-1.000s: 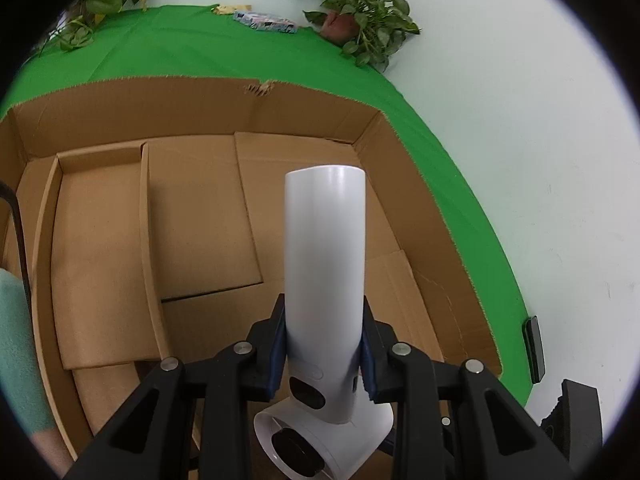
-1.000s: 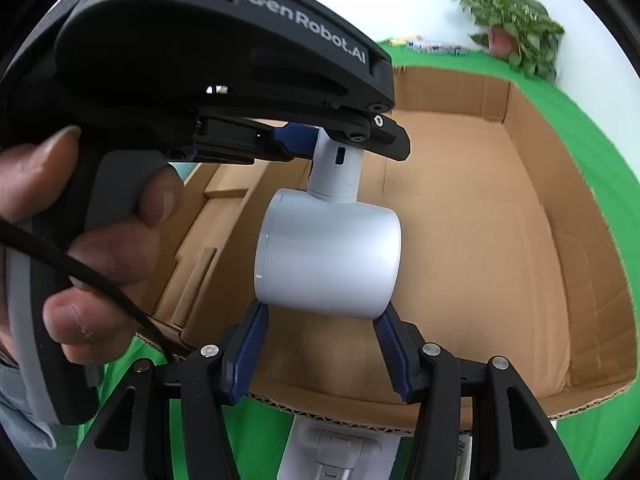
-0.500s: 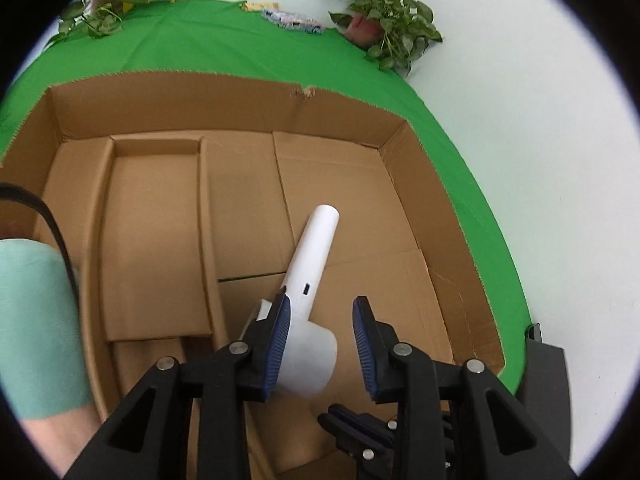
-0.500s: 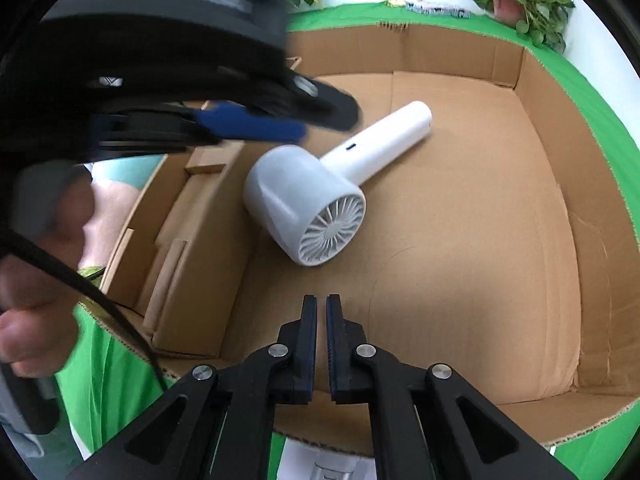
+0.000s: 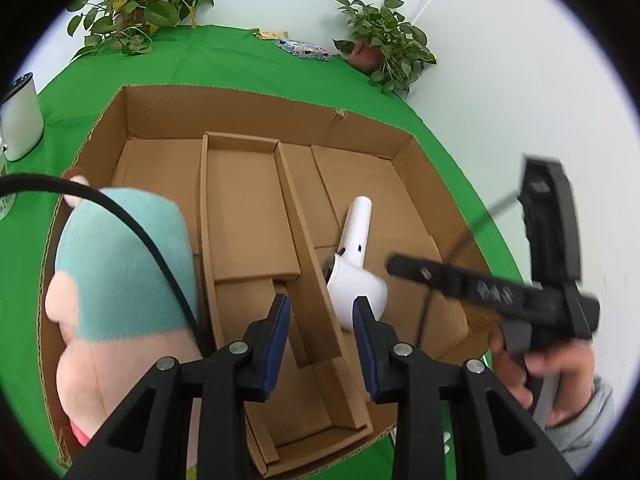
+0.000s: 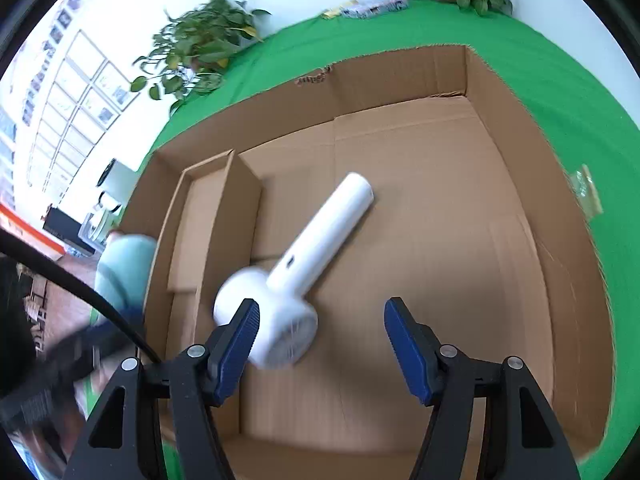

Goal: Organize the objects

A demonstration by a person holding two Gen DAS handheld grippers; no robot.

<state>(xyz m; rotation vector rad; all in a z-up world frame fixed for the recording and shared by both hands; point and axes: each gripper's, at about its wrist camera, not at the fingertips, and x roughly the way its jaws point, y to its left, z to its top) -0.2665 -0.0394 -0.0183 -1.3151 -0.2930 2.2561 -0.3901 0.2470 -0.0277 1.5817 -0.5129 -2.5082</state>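
Note:
A white handheld fan [image 5: 356, 268] [image 6: 304, 256] lies on the floor of the cardboard box [image 5: 256, 108] [image 6: 516, 128]. Its round head rests against the long divider [image 5: 308, 248] and its handle points toward the far wall. My left gripper [image 5: 322, 340] hangs open above the near end of the divider, with nothing between its fingers. My right gripper [image 6: 322, 312] hovers over the big compartment with its jaws opening. The fan's head sits below its left finger [image 6: 240, 336], untouched. In the left wrist view, a hand [image 5: 536, 376] holds that gripper at the right.
Narrow compartments [image 5: 244, 216] fill the box's left part. A blurred teal and pink shape [image 5: 120, 264] and a black cable [image 5: 140, 232] cover the left wall. A white canister [image 5: 20, 120], potted plants [image 5: 380, 44] and flat packets [image 5: 304, 48] stand on the green cloth [image 5: 224, 60].
My left gripper let go of the fan, which now lies in the box. Both grippers drew back from it. The right gripper shut and has opened again.

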